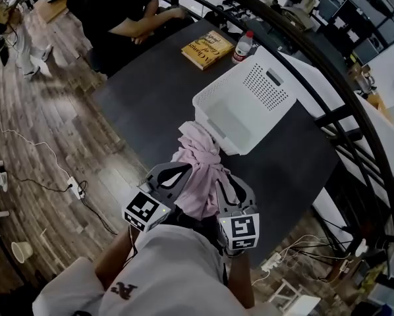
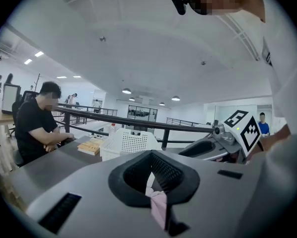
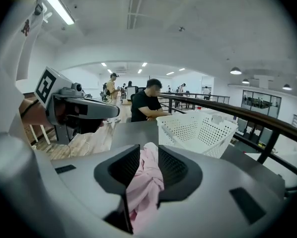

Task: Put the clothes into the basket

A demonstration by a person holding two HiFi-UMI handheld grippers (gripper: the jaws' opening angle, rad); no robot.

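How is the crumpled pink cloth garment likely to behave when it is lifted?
The pink cloth garment is bunched in twisted folds, so it will probably sag when lifted. Its loose folds lie near the white perforated plastic basket and might snag on its rim.

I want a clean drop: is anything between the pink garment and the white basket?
Nothing visible does. The pink garment, between the jaws of the left gripper and right gripper, is right at the near corner of the white basket. The book and bottle lie beyond the basket, off the path.
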